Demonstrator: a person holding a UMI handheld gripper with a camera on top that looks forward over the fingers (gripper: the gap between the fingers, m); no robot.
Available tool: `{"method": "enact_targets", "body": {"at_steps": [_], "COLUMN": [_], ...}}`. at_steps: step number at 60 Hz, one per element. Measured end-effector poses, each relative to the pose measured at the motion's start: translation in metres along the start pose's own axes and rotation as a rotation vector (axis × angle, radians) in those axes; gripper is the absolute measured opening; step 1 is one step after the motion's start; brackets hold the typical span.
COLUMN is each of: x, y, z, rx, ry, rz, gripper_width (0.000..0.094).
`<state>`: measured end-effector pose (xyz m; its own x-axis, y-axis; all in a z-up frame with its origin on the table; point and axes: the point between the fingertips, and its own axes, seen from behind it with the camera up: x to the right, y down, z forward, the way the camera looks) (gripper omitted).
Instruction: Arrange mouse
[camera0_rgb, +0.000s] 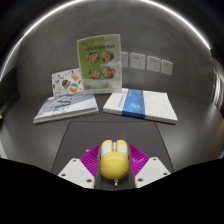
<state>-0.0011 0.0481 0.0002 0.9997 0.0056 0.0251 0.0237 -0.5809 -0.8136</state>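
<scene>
The tongs (114, 168) are clamped on the rounded yellow plastic mouse (114, 160), both pads against its sides, above a dark rectangular mat (95, 136) on the grey bench (30, 140). This looks like the carrying step; next, lower it toward twelve o'clock onto the mat, short of the two books (140, 104), then release.

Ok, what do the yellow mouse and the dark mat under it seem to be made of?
The mouse, sitting between the gripper's pink-padded fingers, looks like hard moulded plastic, semi-gloss: smooth rounded shell with soft highlights on top. Whether both pads press on it cannot be told. The mat looks like a matte, cloth- or rubber-topped desk mat: flat, dark grey, no shine. That is a guess from its look.
</scene>
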Motion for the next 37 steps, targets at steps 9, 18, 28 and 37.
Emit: {"method": "enact_targets", "body": {"at_steps": [9,18,28,37], "x": [-0.002,0.006,0.041,0.088], "y": [0.007,0.015,0.034,0.062], "z": [0.003,-0.013,-0.063,-0.112], "rx": [-0.015,-0.031,-0.015,-0.002], "ry": [-0.045,-0.1,-0.092,0.0], "rz": [0.007,0.024,0.093,0.147], "gripper_width": [0.0483,0.0847,0.0842,0.0834]}}
